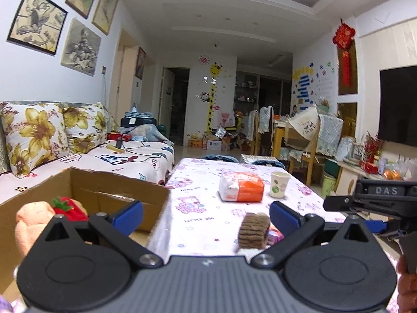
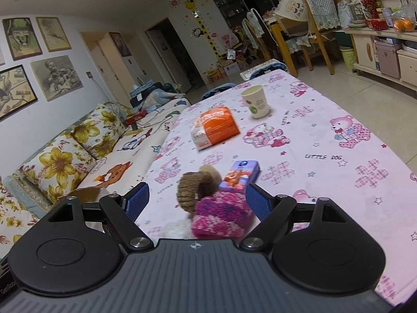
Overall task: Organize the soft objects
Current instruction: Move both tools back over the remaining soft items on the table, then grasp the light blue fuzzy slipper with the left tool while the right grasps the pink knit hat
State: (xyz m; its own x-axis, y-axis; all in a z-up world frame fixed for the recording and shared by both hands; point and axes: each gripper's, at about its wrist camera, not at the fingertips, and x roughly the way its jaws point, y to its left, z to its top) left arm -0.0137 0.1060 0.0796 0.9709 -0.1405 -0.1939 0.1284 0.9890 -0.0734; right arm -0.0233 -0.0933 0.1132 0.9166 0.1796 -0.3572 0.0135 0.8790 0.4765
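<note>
Pink knitted sock [image 2: 221,216] lies between your right gripper [image 2: 198,200] jaws, which are spread and grasping nothing; brown sock [image 2: 192,190] touches it just ahead. Closing now may pinch both, or drag the blue box [image 2: 239,173] beyond. Left gripper [image 1: 206,216] also spread, cardboard box [image 1: 86,182] beside its left jaw.

Fuzzy knit hat [image 2: 221,215], matt cardboard box [image 1: 86,190]
</note>
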